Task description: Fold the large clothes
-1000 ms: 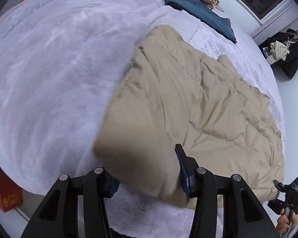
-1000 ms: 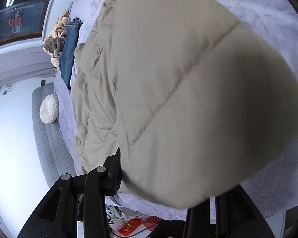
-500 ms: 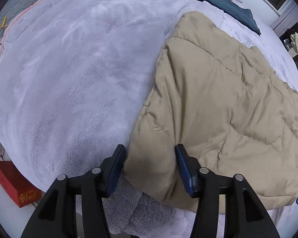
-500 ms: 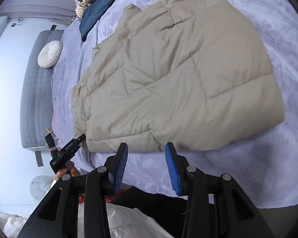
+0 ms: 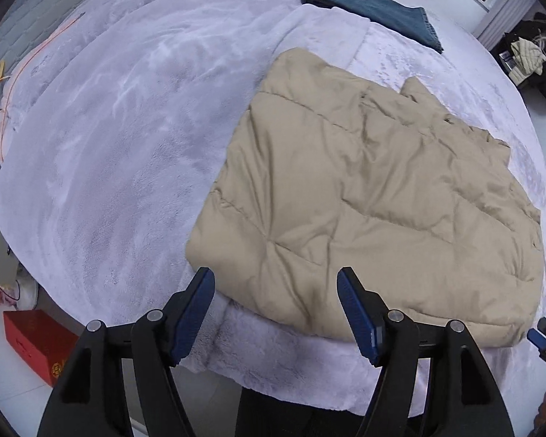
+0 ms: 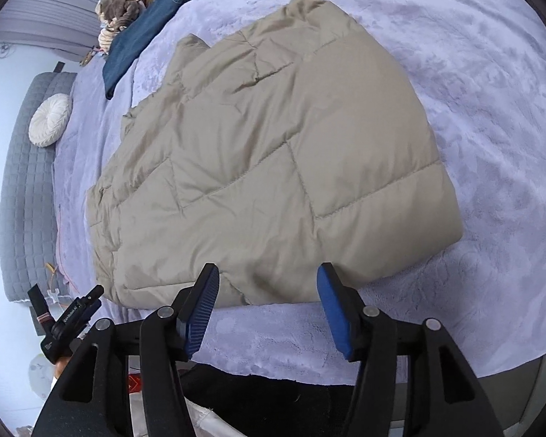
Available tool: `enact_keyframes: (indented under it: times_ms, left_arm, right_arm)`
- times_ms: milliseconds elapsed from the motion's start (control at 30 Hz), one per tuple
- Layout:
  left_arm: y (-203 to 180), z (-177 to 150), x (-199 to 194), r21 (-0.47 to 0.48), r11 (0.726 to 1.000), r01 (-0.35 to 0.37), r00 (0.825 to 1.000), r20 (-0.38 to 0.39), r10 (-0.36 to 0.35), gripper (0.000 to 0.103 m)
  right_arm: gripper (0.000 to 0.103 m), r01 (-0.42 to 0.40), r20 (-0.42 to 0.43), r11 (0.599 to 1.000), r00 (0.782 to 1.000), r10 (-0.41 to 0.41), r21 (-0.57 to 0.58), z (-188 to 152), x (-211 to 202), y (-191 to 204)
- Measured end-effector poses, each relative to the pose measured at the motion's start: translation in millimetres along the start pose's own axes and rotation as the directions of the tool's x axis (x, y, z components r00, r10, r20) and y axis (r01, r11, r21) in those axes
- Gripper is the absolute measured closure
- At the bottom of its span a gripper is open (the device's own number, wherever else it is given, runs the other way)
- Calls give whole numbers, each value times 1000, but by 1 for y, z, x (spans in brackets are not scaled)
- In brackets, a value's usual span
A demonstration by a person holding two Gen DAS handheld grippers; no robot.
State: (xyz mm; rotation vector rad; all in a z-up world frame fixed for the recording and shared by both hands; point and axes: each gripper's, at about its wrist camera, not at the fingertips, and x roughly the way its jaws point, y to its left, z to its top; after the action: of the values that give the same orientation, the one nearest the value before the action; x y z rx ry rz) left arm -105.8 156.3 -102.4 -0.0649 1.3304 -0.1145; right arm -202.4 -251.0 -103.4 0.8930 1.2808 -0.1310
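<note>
Left gripper (image 5: 276, 286), jaws apart, hovers over folded jacket (image 5: 364, 196).

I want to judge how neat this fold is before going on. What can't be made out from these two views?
- Beige quilted jacket: its underside and inner layers are hidden by its own top layer, in both views.
- Its near edge: partly covered by the open left gripper and the open right gripper.
- Jeans and the bundle behind them: cut off by the top edge in the left view.
- Red box: print too small.

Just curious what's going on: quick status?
Left gripper open, right gripper open, both empty. Tan coat folded on bed. Jeans lie well beyond.
</note>
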Motion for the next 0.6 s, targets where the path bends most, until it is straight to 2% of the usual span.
enact_keyframes:
  times_ms: [67, 100, 133, 167, 300, 333, 367, 600]
  left_arm:
    - [-11, -3, -8, 13, 1000, 2, 1000, 7, -3, 30]
    - [-15, -6, -13, 18, 1000, 4, 1000, 11, -5, 23]
    - [-18, -10, -18, 19, 1000, 5, 1000, 18, -5, 2]
    - [-19, -12, -23, 19, 1000, 1, 999, 34, -2, 0]
    - [-32, -17, -35, 69, 998, 9, 999, 42, -12, 0]
    - [-33, -16, -35, 79, 997, 8, 999, 40, -11, 0]
    - [-34, -14, -35, 87, 996, 7, 999, 36, -10, 0]
    - [-25, 10, -27, 139, 990, 26, 999, 25, -29, 0]
  right_arm:
    - [35, -15, 7, 1000, 1000, 15, -25, -1, -3, 6]
    - [32, -23, 8, 999, 1000, 23, -34, -3, -6, 5]
    - [30, -29, 8, 999, 1000, 29, -42, -4, -7, 7]
    - [30, -34, 6, 998, 999, 34, -47, -6, -8, 8]
    - [27, -35, -12, 997, 999, 34, -68, -15, -6, 13]
    - [22, -34, -15, 997, 999, 33, -73, -17, -6, 14]
    - [21, -34, -14, 996, 999, 33, -81, -19, -5, 17]
    - [21, -18, 14, 994, 1000, 19, -109, -20, 7, 49]
